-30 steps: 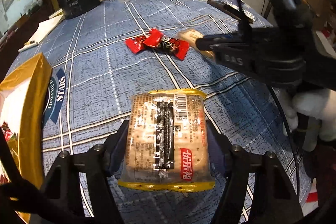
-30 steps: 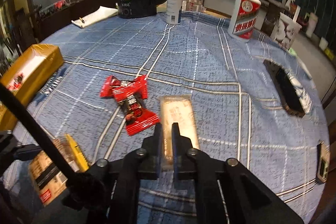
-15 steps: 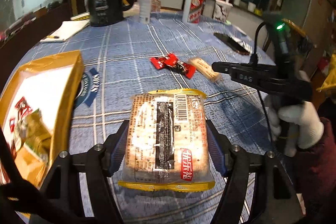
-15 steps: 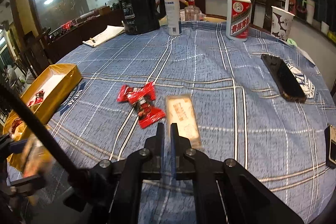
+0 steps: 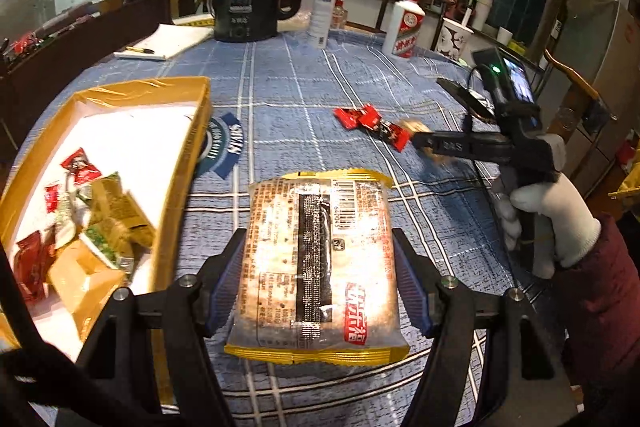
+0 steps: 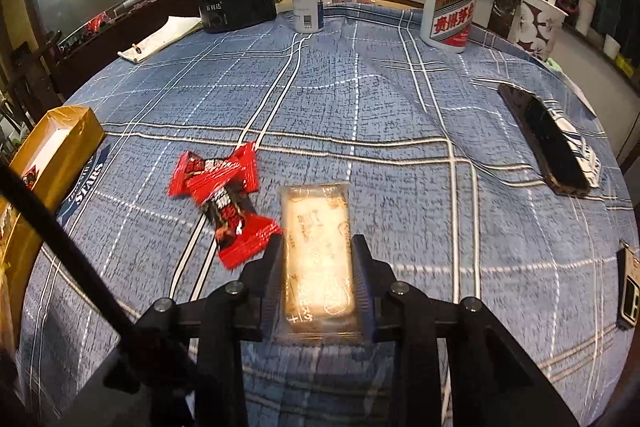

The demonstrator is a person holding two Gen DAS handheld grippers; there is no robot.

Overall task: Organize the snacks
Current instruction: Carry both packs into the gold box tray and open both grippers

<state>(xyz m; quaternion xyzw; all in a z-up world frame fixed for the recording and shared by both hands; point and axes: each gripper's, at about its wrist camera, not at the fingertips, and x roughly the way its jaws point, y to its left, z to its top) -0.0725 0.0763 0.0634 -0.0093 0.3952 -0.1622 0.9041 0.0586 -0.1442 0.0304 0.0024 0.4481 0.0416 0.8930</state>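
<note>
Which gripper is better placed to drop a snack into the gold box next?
Left. The left gripper is clamped on the cracker pack right beside the gold box. The right gripper has just been opening around the clear-wrapped snack, which lies on the cloth, farther from the box.

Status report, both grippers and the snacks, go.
Left gripper clamps cracker pack, beside gold box. Right gripper just opening, jaws straddling pale bar. Red candies lie alongside, not blocking.

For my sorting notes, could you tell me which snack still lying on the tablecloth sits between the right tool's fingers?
The pale clear-wrapped bar, flanked by the right tool; the two red-wrapped candies lie beside it, outside the fingers.
</note>
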